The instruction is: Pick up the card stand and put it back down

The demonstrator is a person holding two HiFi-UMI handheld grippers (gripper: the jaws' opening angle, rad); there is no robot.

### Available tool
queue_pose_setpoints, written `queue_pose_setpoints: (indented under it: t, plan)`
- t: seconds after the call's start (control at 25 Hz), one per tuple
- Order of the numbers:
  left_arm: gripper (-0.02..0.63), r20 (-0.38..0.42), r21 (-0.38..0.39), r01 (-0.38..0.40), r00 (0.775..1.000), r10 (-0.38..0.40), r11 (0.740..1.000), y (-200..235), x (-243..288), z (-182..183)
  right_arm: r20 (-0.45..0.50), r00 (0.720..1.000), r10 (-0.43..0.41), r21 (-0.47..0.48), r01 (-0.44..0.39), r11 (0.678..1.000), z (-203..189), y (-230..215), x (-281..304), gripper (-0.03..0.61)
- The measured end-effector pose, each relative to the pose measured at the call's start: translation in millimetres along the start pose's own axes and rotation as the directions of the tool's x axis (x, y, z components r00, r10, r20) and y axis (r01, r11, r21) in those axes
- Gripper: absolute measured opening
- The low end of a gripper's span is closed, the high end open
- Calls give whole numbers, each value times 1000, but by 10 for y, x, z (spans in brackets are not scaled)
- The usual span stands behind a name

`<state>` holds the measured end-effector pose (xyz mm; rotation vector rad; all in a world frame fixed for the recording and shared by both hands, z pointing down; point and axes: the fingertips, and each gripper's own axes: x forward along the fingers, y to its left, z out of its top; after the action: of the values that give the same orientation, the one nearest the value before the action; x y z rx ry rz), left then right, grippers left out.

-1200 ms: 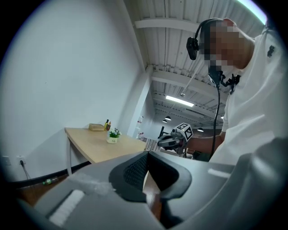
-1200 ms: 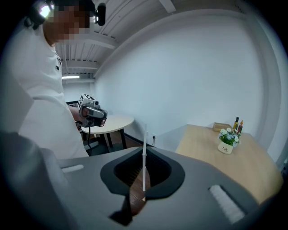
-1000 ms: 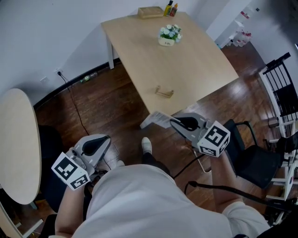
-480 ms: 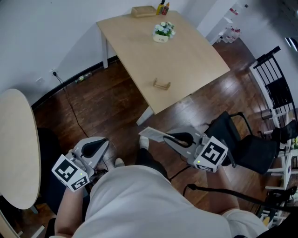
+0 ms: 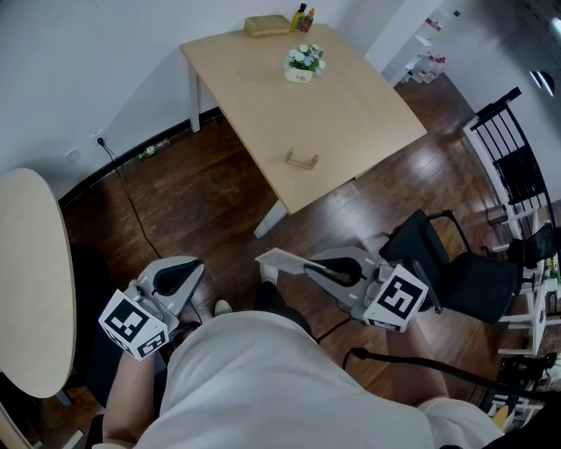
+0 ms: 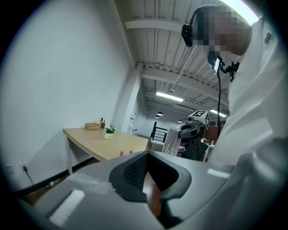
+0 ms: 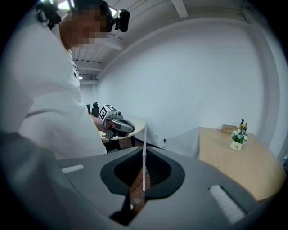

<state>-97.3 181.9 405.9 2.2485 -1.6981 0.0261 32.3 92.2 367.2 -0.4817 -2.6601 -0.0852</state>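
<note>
The small wooden card stand [image 5: 301, 160] stands empty near the front edge of the light wood table [image 5: 351, 105]; in the left gripper view the card stand [image 6: 125, 152] peeks over the jaws. My right gripper [image 5: 308, 266] hangs over the dark floor short of the table, shut on a white card [image 5: 276, 260]. In the right gripper view that card [image 7: 143, 164] shows edge-on, upright between the jaws. My left gripper [image 5: 187, 267] is low by my left side, shut and holding nothing.
A flower pot [image 5: 301, 63], a wooden box [image 5: 266, 24] and small bottles [image 5: 303, 17] sit at the table's far end. A round table [image 5: 31, 281] is at the left, a black chair [image 5: 460, 276] and a black rack [image 5: 517, 167] at the right. A cable [image 5: 131, 197] lies on the floor.
My right gripper, still holding the card, has drawn back from the table's near corner toward my body. The left gripper has hardly shifted.
</note>
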Motion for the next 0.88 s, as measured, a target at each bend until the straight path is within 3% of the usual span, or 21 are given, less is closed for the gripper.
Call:
queue_pose_setpoints:
  t: [0.48,0.88]
  plan:
    - [2,14,-18,-11,1000,11,1000,-26,1,24,6,1000,-11,-3,11,1000,-46,-75,-29,20]
    - [2,11,-57,-36,999,37,998,66,320,137,9,1000,-14,-6,14,1000,-94,-756,-172,20]
